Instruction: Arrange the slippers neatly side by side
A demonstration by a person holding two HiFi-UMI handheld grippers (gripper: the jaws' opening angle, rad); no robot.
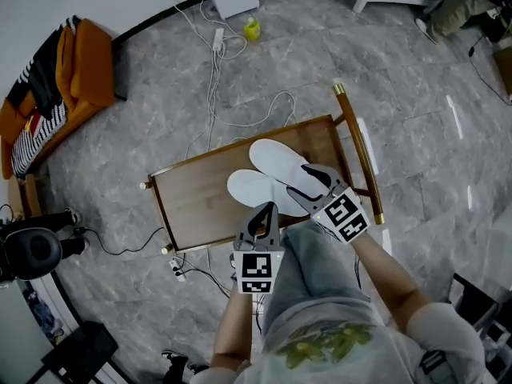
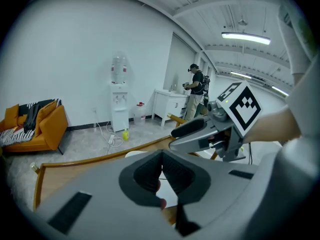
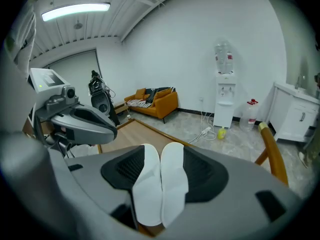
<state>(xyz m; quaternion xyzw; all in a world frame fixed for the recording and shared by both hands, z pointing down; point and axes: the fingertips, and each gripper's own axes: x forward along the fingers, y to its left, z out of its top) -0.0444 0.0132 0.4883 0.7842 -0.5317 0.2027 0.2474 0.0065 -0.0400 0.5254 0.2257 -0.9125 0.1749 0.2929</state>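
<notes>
Two white slippers lie on a wooden table (image 1: 192,202), the far slipper (image 1: 276,157) overlapping the near slipper (image 1: 250,189). In the right gripper view they rest soles up, edge to edge, as a left slipper (image 3: 147,189) and a right slipper (image 3: 173,176). My right gripper (image 1: 308,187) (image 3: 161,154) stands open around their near ends, one pad on each side. My left gripper (image 1: 270,208) (image 2: 162,156) hovers at the near slipper's front edge, tips shut together with nothing seen between them. A strip of white slipper (image 2: 168,198) shows below its pads.
A wooden rail with brass ends (image 1: 362,154) runs along the table's right side. Cables and a power strip (image 1: 218,38) lie on the floor beyond, near a yellow bottle (image 1: 252,29). An orange sofa (image 1: 84,66) stands far left. A person (image 2: 196,91) stands by white cabinets.
</notes>
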